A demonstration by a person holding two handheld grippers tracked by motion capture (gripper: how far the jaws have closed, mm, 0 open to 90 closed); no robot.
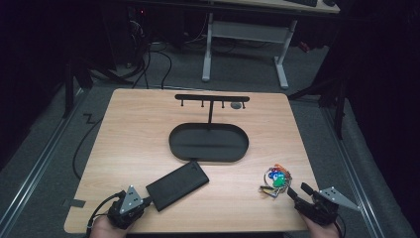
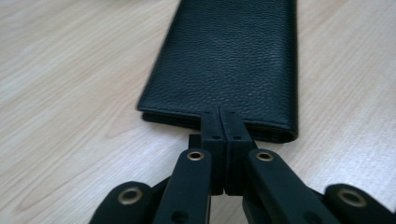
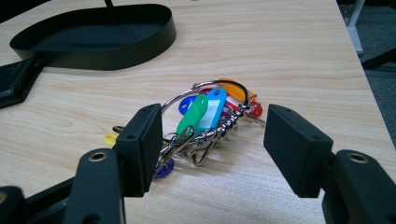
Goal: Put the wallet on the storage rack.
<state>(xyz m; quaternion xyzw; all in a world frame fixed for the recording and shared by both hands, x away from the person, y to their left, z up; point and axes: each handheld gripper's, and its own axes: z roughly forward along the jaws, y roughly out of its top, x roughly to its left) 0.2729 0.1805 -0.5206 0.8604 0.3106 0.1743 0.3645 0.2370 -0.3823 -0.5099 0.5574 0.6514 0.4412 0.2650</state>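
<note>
Left gripper (image 2: 219, 122) clenched at the wallet's (image 2: 229, 60) edge; right gripper (image 3: 212, 140) released, straddling the keys (image 3: 210, 121); no writing legible.

This looks like a lab or recording room set up for handling trials, not a home. A light wood-laminate table (image 1: 148, 119) stands alone on grey carpet floor (image 1: 237, 64), boxed in by dark curtains (image 1: 29, 59) on the left and right sides. Beyond the table's far edge stands a white metal-legged desk (image 1: 247, 34) with a dark keyboard (image 1: 303, 2) on its top, and black cables (image 1: 153, 64) trail across the carpet near it. Pale metal floor rails (image 1: 37, 168) run along both sides of the table, and a black cable (image 1: 84, 144) loops beside its left edge.
</note>
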